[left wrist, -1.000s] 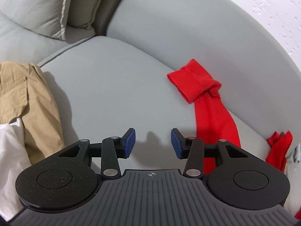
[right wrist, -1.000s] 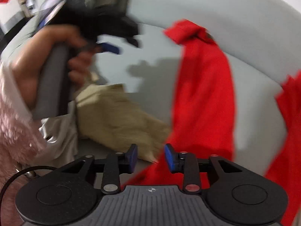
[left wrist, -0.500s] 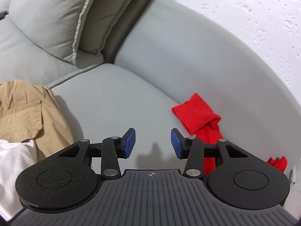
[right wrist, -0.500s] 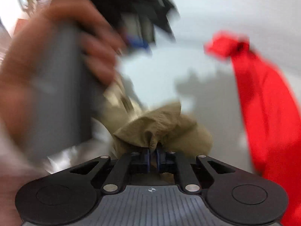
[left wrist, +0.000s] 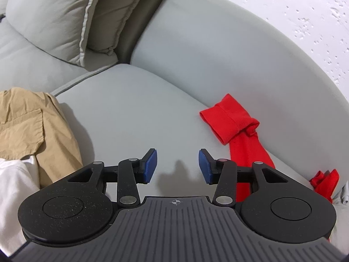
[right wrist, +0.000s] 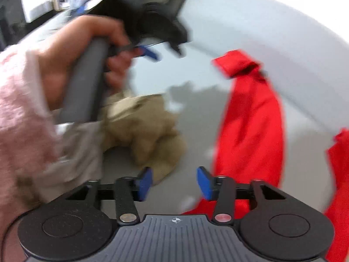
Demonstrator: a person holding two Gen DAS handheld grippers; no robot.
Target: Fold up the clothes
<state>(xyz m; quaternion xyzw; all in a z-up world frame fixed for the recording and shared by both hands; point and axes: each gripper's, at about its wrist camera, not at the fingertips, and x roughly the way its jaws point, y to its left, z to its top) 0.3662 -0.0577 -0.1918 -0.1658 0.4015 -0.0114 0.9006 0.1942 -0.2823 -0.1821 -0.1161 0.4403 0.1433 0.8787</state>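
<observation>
A red garment (left wrist: 238, 128) lies stretched along the right of the grey sofa seat (left wrist: 130, 113), its cuffed end toward the backrest; it also shows in the right wrist view (right wrist: 250, 120). A tan garment (left wrist: 28, 128) lies crumpled at the left, with white cloth (left wrist: 13, 185) below it; the tan one also shows in the right wrist view (right wrist: 144, 131). My left gripper (left wrist: 177, 166) is open and empty over the bare seat. My right gripper (right wrist: 173, 183) is open and empty, between the tan and red garments. The right wrist view is blurred.
Grey cushions (left wrist: 65, 15) lean at the sofa's back left. The curved backrest (left wrist: 240, 50) runs behind, with a white wall (left wrist: 305, 4) beyond. The hand holding the left gripper (right wrist: 82, 65) fills the left of the right wrist view.
My right gripper shut on the tan garment half a second ago and has now opened and let it go. My left gripper has lifted and tilted toward the backrest, staying open.
</observation>
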